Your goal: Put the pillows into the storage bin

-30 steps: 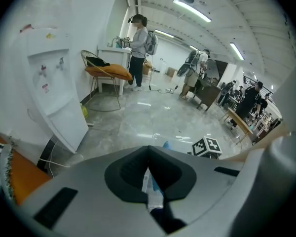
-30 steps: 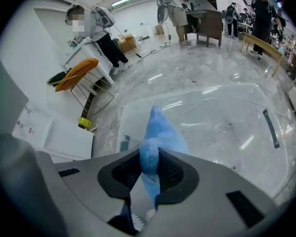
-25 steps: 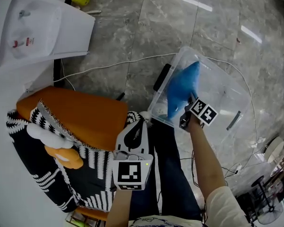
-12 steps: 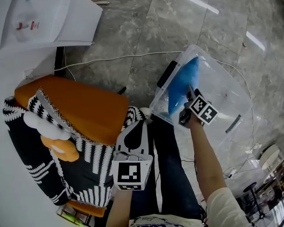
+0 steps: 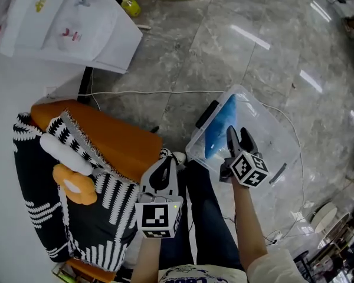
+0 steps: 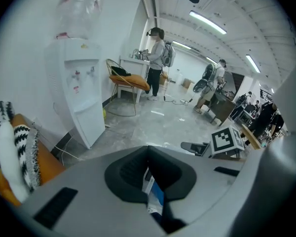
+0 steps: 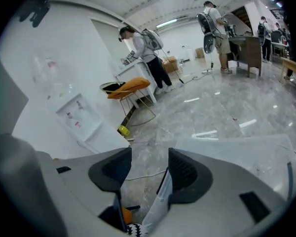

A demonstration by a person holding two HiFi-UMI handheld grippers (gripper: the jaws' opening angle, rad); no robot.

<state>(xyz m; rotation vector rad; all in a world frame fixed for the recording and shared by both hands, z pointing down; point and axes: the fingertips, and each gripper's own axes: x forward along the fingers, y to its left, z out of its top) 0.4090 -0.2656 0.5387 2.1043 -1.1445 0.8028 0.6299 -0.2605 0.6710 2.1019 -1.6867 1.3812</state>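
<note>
Head view: where's the pillow?
— Blue pillow [image 5: 215, 128], smooth, lies inside the clear storage bin [image 5: 283, 143]; right gripper [image 5: 239, 135] over it, jaws just opened wide, empty — left gripper [image 5: 163, 165] jaws together

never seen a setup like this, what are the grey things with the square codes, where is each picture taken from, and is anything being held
There is no robot here: a person holds a hand-worked claw in each hand, and the marker cubes are parts of the claws. One picture comes from a camera on the person's head, looking down. The other two come from cameras riding on each claw, looking along its jaws. The left claw is shut and empty. The right claw is over the clear storage bin on the grey floor. Its jaws have just been opening, with nothing between them. A blue pillow lies in the bin. A striped pillow and an orange pillow are outside it, at the left.
</note>
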